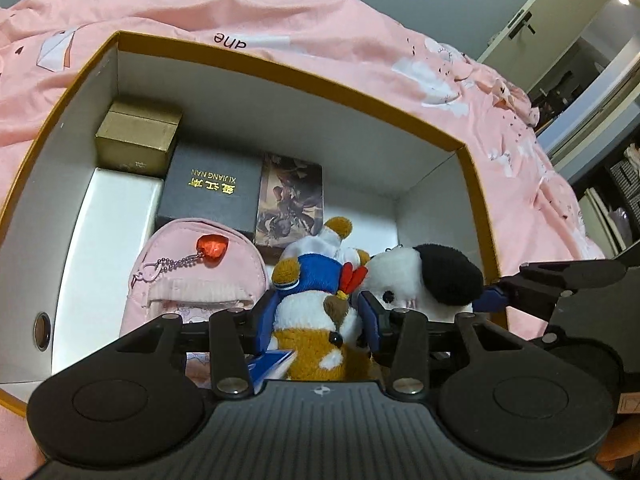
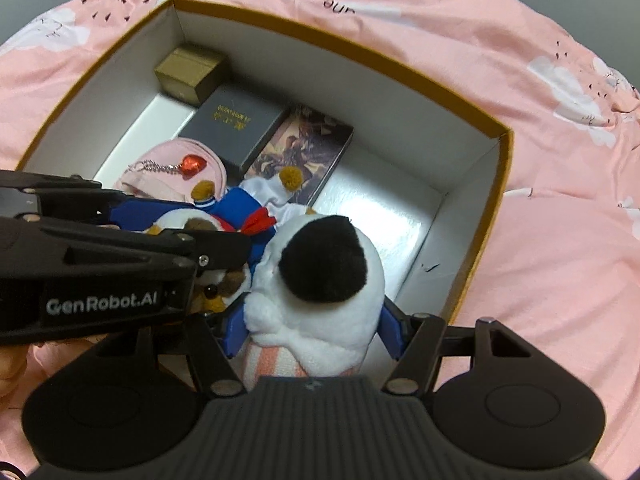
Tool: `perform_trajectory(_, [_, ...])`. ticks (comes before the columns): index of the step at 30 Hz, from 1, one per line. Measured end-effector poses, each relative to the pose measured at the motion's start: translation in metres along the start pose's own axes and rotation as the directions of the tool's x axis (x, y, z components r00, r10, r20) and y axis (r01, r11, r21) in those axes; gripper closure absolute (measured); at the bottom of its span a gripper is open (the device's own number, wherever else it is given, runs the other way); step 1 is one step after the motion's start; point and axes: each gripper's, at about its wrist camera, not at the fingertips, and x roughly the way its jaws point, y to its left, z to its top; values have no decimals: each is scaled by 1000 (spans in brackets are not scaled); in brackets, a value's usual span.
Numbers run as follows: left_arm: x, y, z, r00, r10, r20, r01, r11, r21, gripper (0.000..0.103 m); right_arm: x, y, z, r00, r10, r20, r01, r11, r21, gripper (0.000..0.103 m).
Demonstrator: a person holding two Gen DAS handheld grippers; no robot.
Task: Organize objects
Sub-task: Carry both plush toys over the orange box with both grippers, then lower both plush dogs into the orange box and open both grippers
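Pink bedspread (image 1: 320, 20) under an open cardboard box (image 1: 280, 68). Inside: gold box (image 1: 138, 140), black case (image 1: 208, 196), picture card (image 1: 290, 200), pink pouch (image 1: 196, 276). Left gripper (image 1: 316, 320) clamped on brown-and-white plush (image 1: 316, 316); right gripper (image 2: 312, 328) clamped on black-eared white plush (image 2: 320, 276), both over the box's near end.
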Motion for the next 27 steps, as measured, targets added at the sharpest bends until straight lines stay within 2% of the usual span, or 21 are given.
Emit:
perform_trajectory(9, [3,-1,-3,1000,5,1,-5,1000,27,49,5,10,-3,1000,-28,0,28,998,-55,34])
perform_trajectory(16, [-5,1,-3,1000,2,28,-2,1000,17,44,-8,6,-7,999,-30,45,32,999,-44,22])
perform_trajectory(23, [-26,-2,-2,996,-28,84,23,998,59,43,-25,6,-13,993,-39,111,46,997,-55,23])
perform_trajectory(27, [-34,-1,3,996,-51,73,44,995,86,47,-34,2,-13,990,-30,136,38,997,-60,36])
